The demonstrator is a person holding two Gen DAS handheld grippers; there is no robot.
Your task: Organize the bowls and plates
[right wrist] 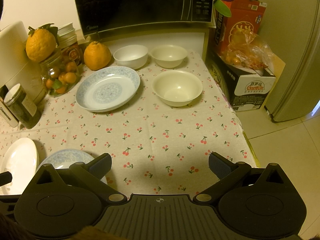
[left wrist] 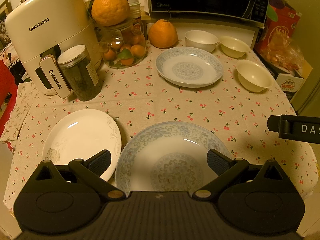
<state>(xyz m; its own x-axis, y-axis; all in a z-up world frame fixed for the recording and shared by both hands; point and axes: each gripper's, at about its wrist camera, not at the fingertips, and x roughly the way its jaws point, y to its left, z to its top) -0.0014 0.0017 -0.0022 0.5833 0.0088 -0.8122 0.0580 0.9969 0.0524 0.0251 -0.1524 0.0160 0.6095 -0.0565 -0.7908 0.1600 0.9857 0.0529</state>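
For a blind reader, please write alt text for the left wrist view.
The open left gripper hovers over a blue-patterned plate on a cherry-print tablecloth. A white plate lies beside it; another patterned plate and three bowls sit further back.

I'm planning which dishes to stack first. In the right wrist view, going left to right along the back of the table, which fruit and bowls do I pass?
Loose orange → white bowl → cream bowl, all three standing in front of the microwave.
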